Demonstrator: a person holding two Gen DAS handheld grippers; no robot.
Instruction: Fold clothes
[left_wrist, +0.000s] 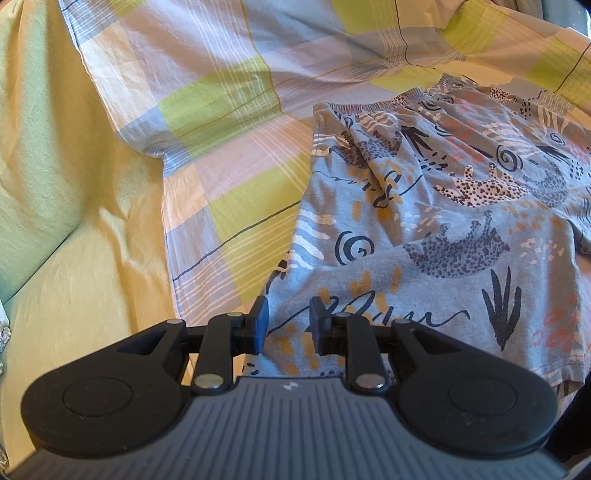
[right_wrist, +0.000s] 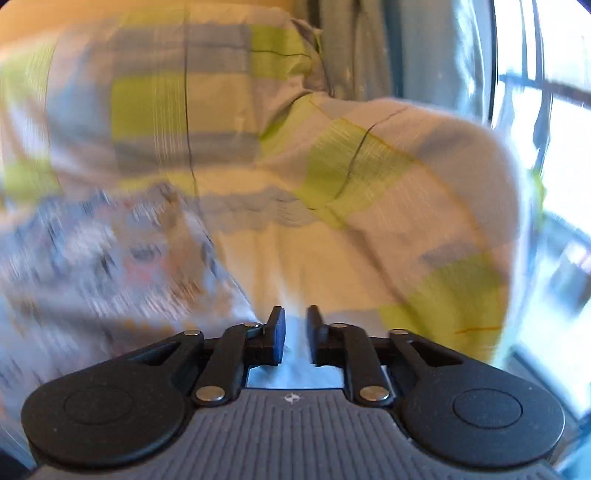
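Observation:
A grey-blue garment (left_wrist: 424, 229) printed with leopards, spirals and leaves lies flat on a checked sheet, its gathered waistband (left_wrist: 373, 105) at the far side. My left gripper (left_wrist: 289, 325) hovers over the near left hem, open, with the fabric lying under the gap and not pinched. The right wrist view is motion-blurred. There the same garment (right_wrist: 110, 258) fills the lower left, and its pale edge runs in between the fingers of my right gripper (right_wrist: 295, 334). Those jaws stand close together on that fabric.
The checked sheet (left_wrist: 229, 206) in lime, peach and blue lies over a yellow cover (left_wrist: 92, 277). A rumpled heap of the same sheet (right_wrist: 388, 177) rises ahead of the right gripper. A bright window (right_wrist: 554, 184) is on the right.

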